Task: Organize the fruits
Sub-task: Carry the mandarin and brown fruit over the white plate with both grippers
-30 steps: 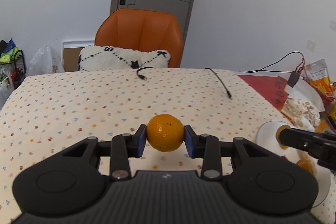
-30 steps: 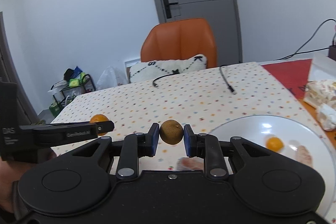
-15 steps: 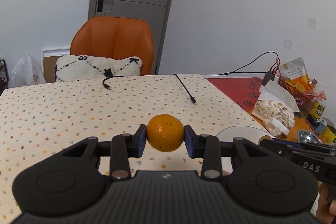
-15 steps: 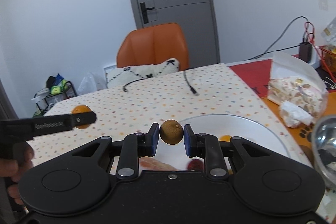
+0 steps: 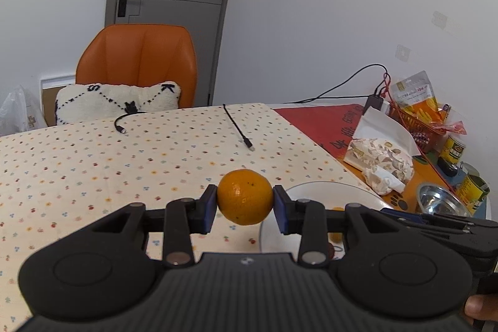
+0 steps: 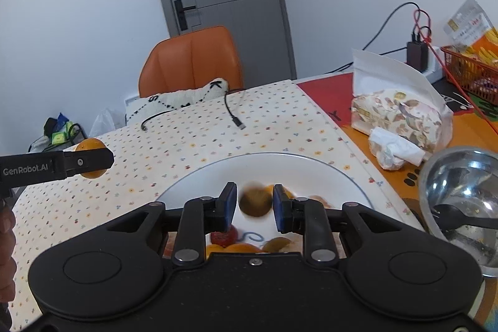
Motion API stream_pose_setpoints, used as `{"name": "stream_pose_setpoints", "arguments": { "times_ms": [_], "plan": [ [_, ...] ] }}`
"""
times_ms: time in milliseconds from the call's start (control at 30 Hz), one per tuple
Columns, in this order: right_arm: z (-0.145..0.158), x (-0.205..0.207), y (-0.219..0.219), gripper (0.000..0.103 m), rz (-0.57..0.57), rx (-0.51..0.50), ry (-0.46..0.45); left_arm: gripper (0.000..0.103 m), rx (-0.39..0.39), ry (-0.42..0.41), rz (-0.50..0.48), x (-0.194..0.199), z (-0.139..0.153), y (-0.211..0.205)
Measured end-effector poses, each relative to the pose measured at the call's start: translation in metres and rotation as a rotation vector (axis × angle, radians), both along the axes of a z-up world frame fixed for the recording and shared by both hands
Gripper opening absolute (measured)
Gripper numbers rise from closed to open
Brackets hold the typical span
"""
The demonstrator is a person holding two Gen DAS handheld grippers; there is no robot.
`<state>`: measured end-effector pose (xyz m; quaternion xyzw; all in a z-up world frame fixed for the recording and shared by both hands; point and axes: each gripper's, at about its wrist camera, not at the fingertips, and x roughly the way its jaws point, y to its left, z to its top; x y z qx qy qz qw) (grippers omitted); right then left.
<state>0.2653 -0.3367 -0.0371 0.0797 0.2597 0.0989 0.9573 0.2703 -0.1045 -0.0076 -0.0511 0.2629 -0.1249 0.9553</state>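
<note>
My left gripper (image 5: 245, 203) is shut on an orange (image 5: 245, 196) and holds it above the dotted tablecloth, just left of the white plate (image 5: 317, 192). It also shows in the right wrist view (image 6: 93, 159). My right gripper (image 6: 253, 206) is over the white plate (image 6: 311, 167) with its jaws parted. A blurred brown kiwi (image 6: 253, 203) sits between them with a gap on each side. A red fruit (image 6: 222, 237), orange pieces (image 6: 239, 248) and another brown fruit (image 6: 275, 244) lie on the plate below.
A steel bowl (image 6: 460, 192) with a black fork stands right of the plate. A snack bag (image 6: 401, 111) and a red basket (image 6: 467, 67) lie behind it. Two black cables (image 5: 239, 129) lie across the far tablecloth. An orange chair (image 5: 137, 64) with a cushion stands behind the table.
My right gripper moved over the plate and its jaws opened off the kiwi, which now blurs between them. My left gripper moved right toward the plate, still holding the orange.
</note>
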Motion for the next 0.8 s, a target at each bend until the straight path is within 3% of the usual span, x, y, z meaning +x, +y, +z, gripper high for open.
{"name": "stream_pose_setpoints", "arguments": {
  "times_ms": [533, 800],
  "plan": [
    [0.000, -0.017, -0.009, 0.030, -0.002, 0.008, 0.005, 0.037, 0.006, 0.016, -0.086, -0.005, 0.002, -0.037],
    [0.003, -0.027, -0.017, 0.035, -0.012, 0.014, -0.003, 0.046, 0.015, 0.001, -0.045, -0.016, 0.009, -0.031]
  ]
}}
